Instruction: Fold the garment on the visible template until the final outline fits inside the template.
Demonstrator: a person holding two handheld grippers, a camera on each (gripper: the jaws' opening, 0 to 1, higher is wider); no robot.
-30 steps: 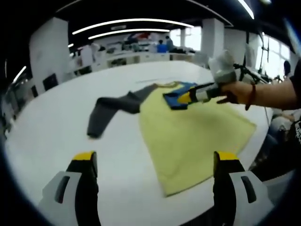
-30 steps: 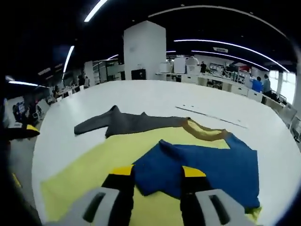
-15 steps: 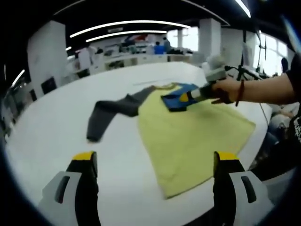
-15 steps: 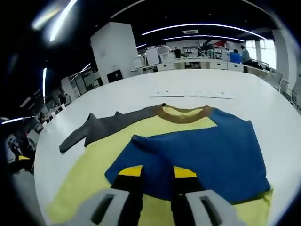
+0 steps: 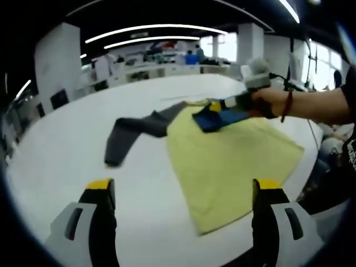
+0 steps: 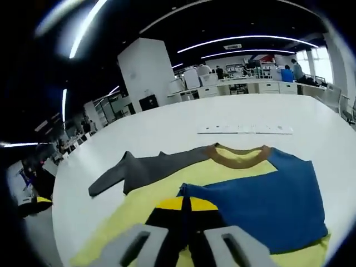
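A garment lies spread on the white table [image 5: 61,161]: yellow body [image 5: 233,161], grey sleeve [image 5: 130,130] stretched out to one side, blue sleeve [image 5: 219,115] folded over the chest. My right gripper [image 5: 214,107], held by a hand, is shut on the blue sleeve's edge. In the right gripper view the right gripper [image 6: 186,204] has its yellow tips pressed together on the corner of the blue sleeve [image 6: 267,200], over the yellow body [image 6: 142,208]. The grey sleeve [image 6: 139,169] and brown collar [image 6: 239,157] lie beyond. My left gripper [image 5: 183,186] hangs open above bare table, short of the hem.
A pale strip [image 6: 245,129] lies on the table beyond the collar. The table's rim runs close behind the yellow hem on the right. Desks, a white pillar [image 6: 146,72] and people stand far behind the table.
My right gripper's jaws have come together on the blue sleeve's corner. The left gripper has stayed open in the same place.
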